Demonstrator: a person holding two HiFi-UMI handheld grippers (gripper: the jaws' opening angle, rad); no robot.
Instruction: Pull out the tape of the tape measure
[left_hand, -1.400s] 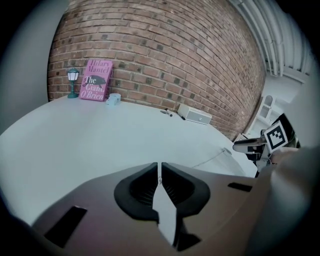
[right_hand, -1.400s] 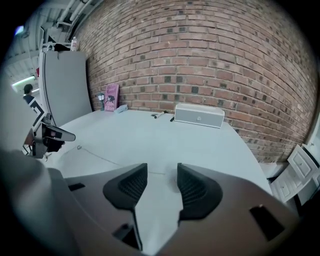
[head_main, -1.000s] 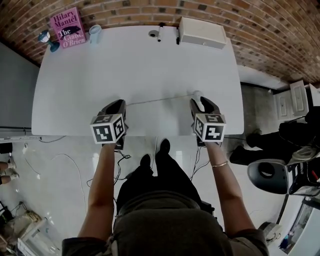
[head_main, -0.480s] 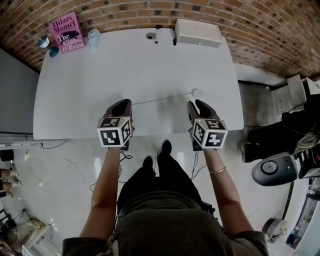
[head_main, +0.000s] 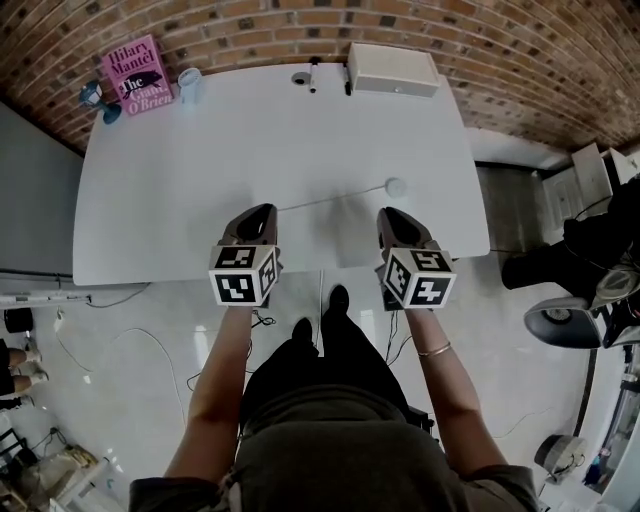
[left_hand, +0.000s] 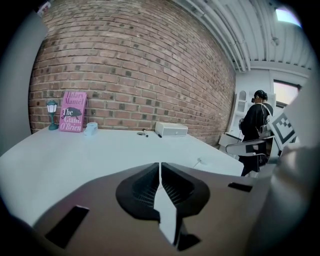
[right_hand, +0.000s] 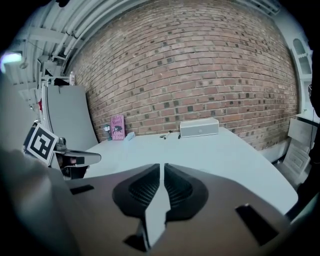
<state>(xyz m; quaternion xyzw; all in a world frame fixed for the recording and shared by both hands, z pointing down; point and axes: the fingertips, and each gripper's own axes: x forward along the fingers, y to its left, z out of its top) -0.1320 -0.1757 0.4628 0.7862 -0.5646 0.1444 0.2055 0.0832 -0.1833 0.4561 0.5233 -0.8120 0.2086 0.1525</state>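
Observation:
The tape measure (head_main: 395, 187) is a small round white case lying on the white table (head_main: 200, 170), also seen small in the left gripper view (left_hand: 200, 161). Its thin tape (head_main: 330, 199) is drawn out leftward across the table and ends close to my left gripper's tip. My left gripper (head_main: 262, 211) (left_hand: 160, 167) hovers at the table's front edge, shut and empty. My right gripper (head_main: 392, 214) (right_hand: 162, 167) sits just behind the case without touching it. Its jaws are closing, almost together, with nothing between them.
Along the brick wall stand a pink book (head_main: 140, 75), a teal lamp (head_main: 95, 97), a pale blue roll (head_main: 189, 82), pens (head_main: 312, 72) and a white box (head_main: 392, 68). To the right of the table are a person in dark clothes (head_main: 570, 255) and a chair (head_main: 565, 325). Cables lie on the floor.
Both grippers have drawn back toward the table's front edge. The right gripper, earlier open around the tape measure case, has come off it and its jaws have closed.

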